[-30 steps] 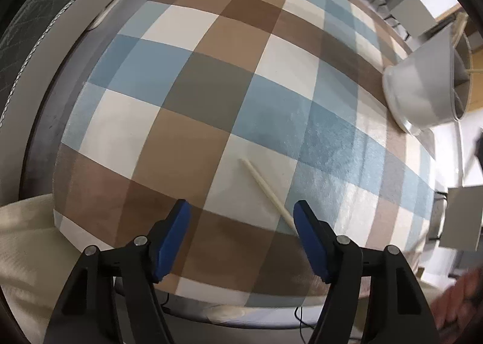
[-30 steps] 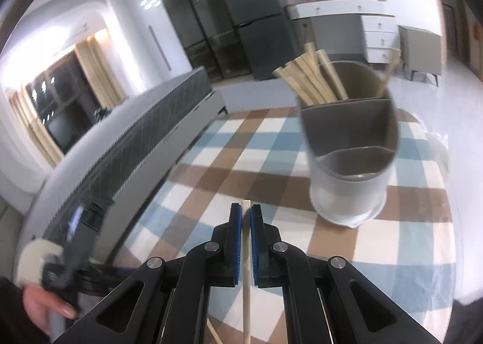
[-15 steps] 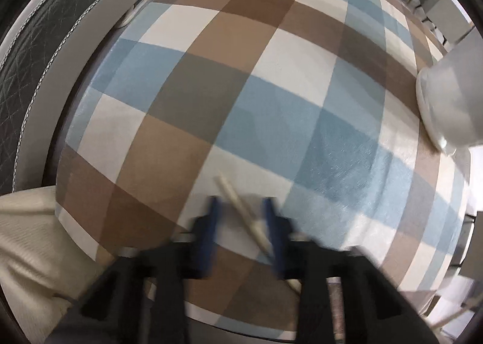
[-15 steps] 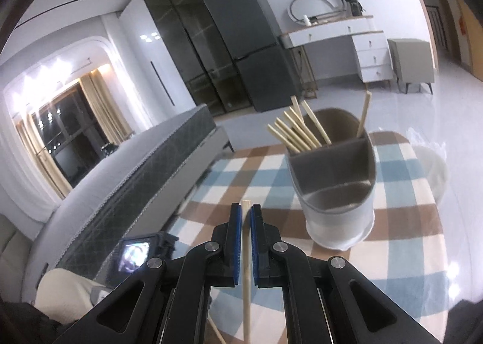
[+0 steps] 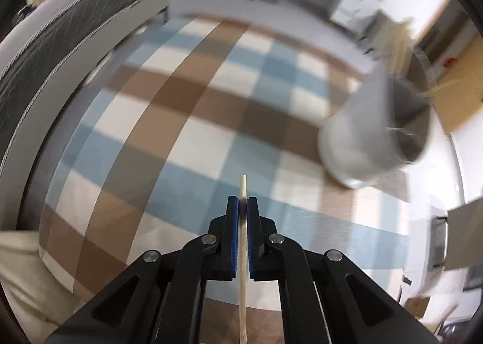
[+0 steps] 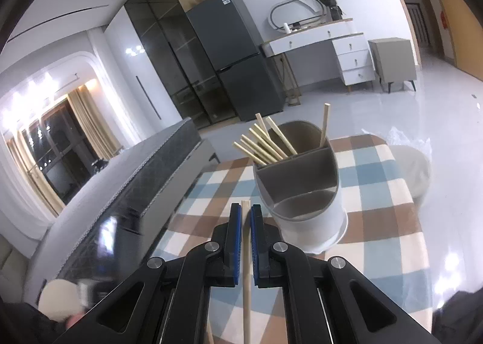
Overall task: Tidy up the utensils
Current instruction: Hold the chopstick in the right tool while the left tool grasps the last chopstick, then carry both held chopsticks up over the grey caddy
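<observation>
My left gripper (image 5: 242,203) is shut on a wooden chopstick (image 5: 243,185) and holds it above the checked tablecloth (image 5: 187,120). The utensil holder (image 5: 374,138) stands ahead to the right, blurred. My right gripper (image 6: 245,211) is shut on another wooden chopstick (image 6: 246,238), raised above the table. The white and grey utensil holder (image 6: 305,193) stands just ahead to the right, with several chopsticks (image 6: 265,144) in its back compartment. Its front compartments look empty.
A grey bed (image 6: 126,199) runs along the table's left side. A fridge (image 6: 232,57) and a white desk (image 6: 326,51) stand far behind. The table's right edge (image 6: 419,208) drops to a glossy floor.
My left gripper closed on the chopstick that lay on the cloth and lifted it. My right gripper rose and backed off a little from the holder, still holding its chopstick.
</observation>
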Available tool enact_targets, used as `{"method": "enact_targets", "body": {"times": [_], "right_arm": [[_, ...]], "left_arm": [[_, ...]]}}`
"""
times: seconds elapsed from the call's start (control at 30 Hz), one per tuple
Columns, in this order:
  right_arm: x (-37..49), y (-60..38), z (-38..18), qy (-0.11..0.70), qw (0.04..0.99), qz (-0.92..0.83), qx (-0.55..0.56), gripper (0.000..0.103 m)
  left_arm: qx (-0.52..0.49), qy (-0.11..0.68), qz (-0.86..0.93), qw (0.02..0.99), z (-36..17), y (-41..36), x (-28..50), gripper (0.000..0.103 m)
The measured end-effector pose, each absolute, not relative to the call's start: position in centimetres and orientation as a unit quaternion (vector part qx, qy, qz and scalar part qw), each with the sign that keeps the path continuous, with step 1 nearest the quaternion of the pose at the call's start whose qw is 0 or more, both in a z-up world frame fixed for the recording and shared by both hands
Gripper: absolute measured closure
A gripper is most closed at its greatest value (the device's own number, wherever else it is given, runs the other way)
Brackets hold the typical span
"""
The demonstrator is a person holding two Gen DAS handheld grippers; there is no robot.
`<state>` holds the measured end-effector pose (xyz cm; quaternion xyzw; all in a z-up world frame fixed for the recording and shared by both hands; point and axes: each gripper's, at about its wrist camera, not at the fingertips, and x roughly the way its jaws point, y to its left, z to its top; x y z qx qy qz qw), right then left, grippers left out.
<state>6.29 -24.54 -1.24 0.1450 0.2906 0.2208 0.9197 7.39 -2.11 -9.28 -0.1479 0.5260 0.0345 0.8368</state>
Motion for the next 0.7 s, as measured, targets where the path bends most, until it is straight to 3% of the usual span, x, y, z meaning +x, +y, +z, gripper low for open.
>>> {"method": "enact_targets", "body": {"times": [0.27,0.7], "right_arm": [[4.3,-24.1,-0.9,0.276,0.929,0.213,0.121,0.098],[2.1,-24.7,-1.2,0.270,0.938,0.172,0.134,0.098]], "left_arm": [[-0.076,0.473,-0.025,0.877,-5.7,-4.4,5.9,0.102],[-0.087,0.478,-0.082,0.870,-3.3,-3.4,5.9,0.103]]}}
